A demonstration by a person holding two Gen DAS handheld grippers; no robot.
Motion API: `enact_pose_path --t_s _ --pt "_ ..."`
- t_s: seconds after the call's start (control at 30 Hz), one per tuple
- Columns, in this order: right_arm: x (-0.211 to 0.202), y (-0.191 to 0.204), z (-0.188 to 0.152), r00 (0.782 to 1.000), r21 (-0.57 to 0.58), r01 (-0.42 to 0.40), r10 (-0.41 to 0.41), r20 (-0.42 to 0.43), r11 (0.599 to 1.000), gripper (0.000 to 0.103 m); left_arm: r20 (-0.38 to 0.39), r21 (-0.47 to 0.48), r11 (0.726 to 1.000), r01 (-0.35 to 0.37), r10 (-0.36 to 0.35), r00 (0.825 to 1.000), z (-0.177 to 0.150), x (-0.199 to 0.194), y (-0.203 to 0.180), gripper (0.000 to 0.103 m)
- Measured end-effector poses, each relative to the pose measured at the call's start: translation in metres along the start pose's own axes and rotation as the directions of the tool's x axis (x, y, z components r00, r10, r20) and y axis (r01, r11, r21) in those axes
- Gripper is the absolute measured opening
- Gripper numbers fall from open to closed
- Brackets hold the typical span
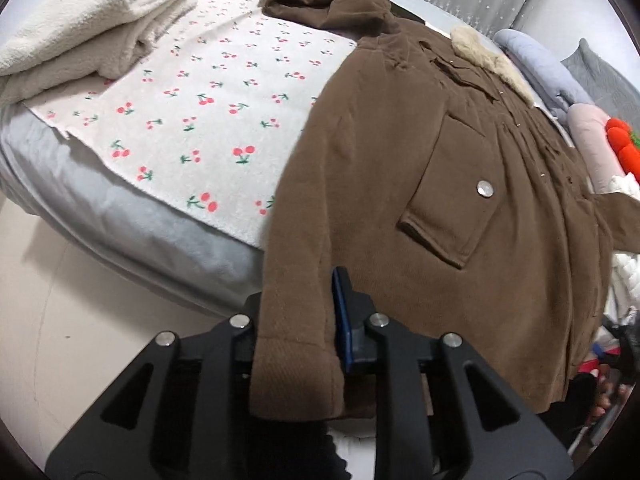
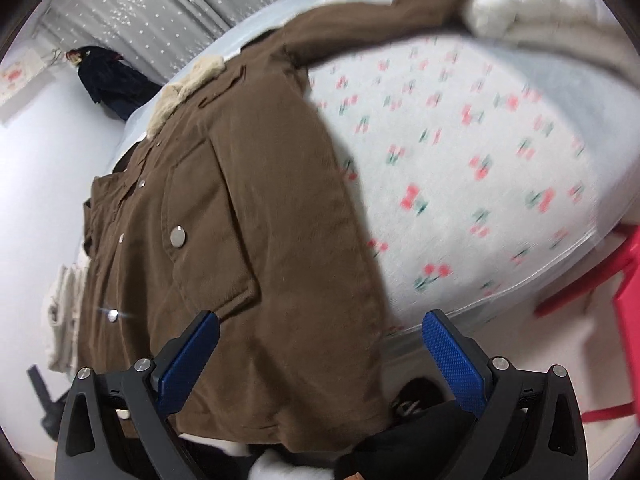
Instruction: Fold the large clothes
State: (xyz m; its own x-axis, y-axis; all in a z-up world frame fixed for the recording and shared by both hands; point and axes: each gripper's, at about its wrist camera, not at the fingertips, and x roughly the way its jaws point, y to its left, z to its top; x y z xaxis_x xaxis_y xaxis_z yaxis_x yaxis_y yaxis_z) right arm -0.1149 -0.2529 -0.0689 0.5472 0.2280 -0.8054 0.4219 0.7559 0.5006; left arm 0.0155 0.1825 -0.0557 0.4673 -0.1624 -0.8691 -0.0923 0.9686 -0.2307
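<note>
I see no containers in either view, and no writing I can read. Starting at the bed's left side in my left wrist view, a cream fleece blanket (image 1: pixel 92 28) sits folded at the far left corner, on a white cherry-print cover (image 1: pixel 208 120) that lies over the grey sheet (image 1: pixel 120 216). The brown jacket (image 1: pixel 460 200) is spread across the middle of the bed with its hem hanging over the near edge, its fur collar (image 1: pixel 486 58) toward the far side and 1 silver snap (image 1: pixel 485 189) on the pocket flap. My left gripper (image 1: pixel 296 320) has its jaws narrow, pinching the jacket's lower corner at the bed's near edge; the cloth fills the gap between the fingers. At the right edge lie pale blue and pink bedding (image 1: pixel 560 92) and a red plush toy (image 1: pixel 622 144).

In my right wrist view the right gripper (image 2: pixel 320 356) stands wide over the jacket's (image 2: pixel 260 220) hem, with its 2 blue pads (image 2: pixel 454 360) apart and pressing on nothing. A red stool (image 2: pixel 624 304) stands off the bed's right corner. Grey star-print curtains (image 2: pixel 160 8) hang behind, and the floor (image 1: pixel 80 320) is pale.
</note>
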Motion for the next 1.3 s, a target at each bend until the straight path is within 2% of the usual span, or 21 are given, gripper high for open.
enact_pose_path --t_s 0.03,0.07,0.1,0.13,0.17,0.2,0.23,0.33,0.4,0.47,0.57,0.63,0.7,0.73,0.77,0.8,0.83,0.9,1.0,1.1,1.3 --pt "0.01 -0.003 -0.001 0.999 0.034 -0.044 0.045 -0.031 0.998 0.083 -0.012 -0.012 1.0 0.016 -0.017 1.0 0.001 0.002 0.003 0.024" --pt "0.021 -0.006 -0.004 0.994 0.073 -0.078 0.083 -0.074 0.994 0.078 -0.021 -0.02 0.999 0.026 -0.026 0.999 -0.001 0.004 0.002 0.023" --pt "0.03 -0.007 -0.008 0.99 0.102 -0.078 0.089 -0.108 0.992 0.076 -0.027 -0.026 0.999 0.046 -0.046 0.999 -0.001 0.003 0.005 0.018" --pt "0.028 -0.003 -0.01 0.994 0.082 -0.058 0.066 -0.09 0.995 0.063 -0.018 -0.028 0.998 0.053 -0.054 0.998 -0.002 0.0 0.006 0.016" --pt "0.025 -0.001 -0.011 0.995 0.068 -0.057 0.062 -0.081 0.996 0.055 -0.005 -0.024 0.998 0.053 -0.054 0.999 -0.002 -0.004 0.004 0.015" --pt "0.018 0.001 -0.013 0.995 0.065 -0.06 0.064 -0.071 0.996 0.027 0.015 -0.019 0.998 0.057 -0.057 0.998 -0.002 -0.01 0.002 0.014" --pt "0.012 0.001 -0.013 0.995 0.059 -0.066 0.07 -0.064 0.996 0.014 0.04 -0.013 0.998 0.066 -0.066 0.997 -0.002 -0.02 0.001 0.014" --pt "-0.026 0.005 -0.017 0.992 0.035 -0.123 0.123 0.0 0.992 0.008 0.101 0.007 0.993 0.121 -0.121 0.987 -0.002 -0.049 -0.004 0.013" --pt "-0.064 0.008 -0.015 0.984 0.011 -0.163 0.162 0.078 0.987 0.007 0.111 0.03 0.991 0.134 -0.137 0.984 -0.003 -0.061 -0.008 0.013" --pt "-0.094 0.01 -0.01 0.981 -0.023 -0.127 0.129 0.148 0.992 0.007 0.08 0.069 0.994 0.08 -0.085 0.993 -0.005 -0.053 -0.013 0.014" --pt "-0.097 -0.001 -0.003 0.992 -0.03 -0.045 0.048 0.114 0.999 0.007 -0.033 0.112 0.993 -0.032 0.036 0.999 -0.015 -0.014 -0.008 0.018" --pt "-0.077 -0.008 -0.003 0.996 -0.035 0.073 -0.071 0.052 0.997 0.009 -0.056 0.115 0.992 -0.053 0.06 0.997 -0.02 -0.006 -0.005 0.029" --pt "-0.07 -0.012 -0.007 0.979 -0.058 0.205 -0.204 0.028 0.977 0.01 -0.023 0.129 0.989 -0.075 0.079 0.997 -0.018 -0.017 -0.004 0.039" --pt "-0.072 -0.012 -0.011 0.975 -0.058 0.222 -0.22 0.039 0.973 0.015 -0.008 0.13 0.988 -0.082 0.084 0.996 -0.016 -0.024 -0.003 0.05" --pt "-0.08 -0.012 -0.007 0.975 -0.054 0.214 -0.211 0.065 0.975 0.021 0.008 0.131 0.987 -0.088 0.088 0.996 -0.012 -0.029 -0.002 0.057" --pt "-0.084 -0.012 0.002 0.977 -0.054 0.199 -0.194 0.089 0.978 0.035 0.033 0.133 0.987 -0.088 0.084 0.996 -0.006 -0.037 0.0 0.066" --pt "-0.09 -0.009 0.005 0.976 -0.059 0.195 -0.188 0.107 0.979 0.049 0.06 0.133 0.987 -0.085 0.078 0.995 0.003 -0.042 0.001 0.068" --pt "-0.099 0.01 0.019 0.969 -0.096 0.202 -0.184 0.162 0.975 0.06 0.088 0.122 0.988 -0.091 0.08 0.993 0.022 -0.051 0.003 0.069" --pt "-0.092 0.05 0.043 0.972 -0.154 0.169 -0.139 0.187 0.974 0.068 0.152 0.118 0.986 -0.119 0.101 0.983 0.051 -0.057 0.008 0.08" --pt "-0.082 0.083 0.06 0.978 -0.207 0.129 -0.09 0.187 0.97 0.079 0.21 0.128 0.976 -0.177 0.147 0.966 0.088 -0.058 0.006 0.083" --pt "-0.031 0.154 0.1 0.993 -0.269 0.041 -0.011 0.115 0.962 0.084 0.228 0.212 0.94 -0.267 0.218 0.949 0.181 -0.023 -0.015 0.087"
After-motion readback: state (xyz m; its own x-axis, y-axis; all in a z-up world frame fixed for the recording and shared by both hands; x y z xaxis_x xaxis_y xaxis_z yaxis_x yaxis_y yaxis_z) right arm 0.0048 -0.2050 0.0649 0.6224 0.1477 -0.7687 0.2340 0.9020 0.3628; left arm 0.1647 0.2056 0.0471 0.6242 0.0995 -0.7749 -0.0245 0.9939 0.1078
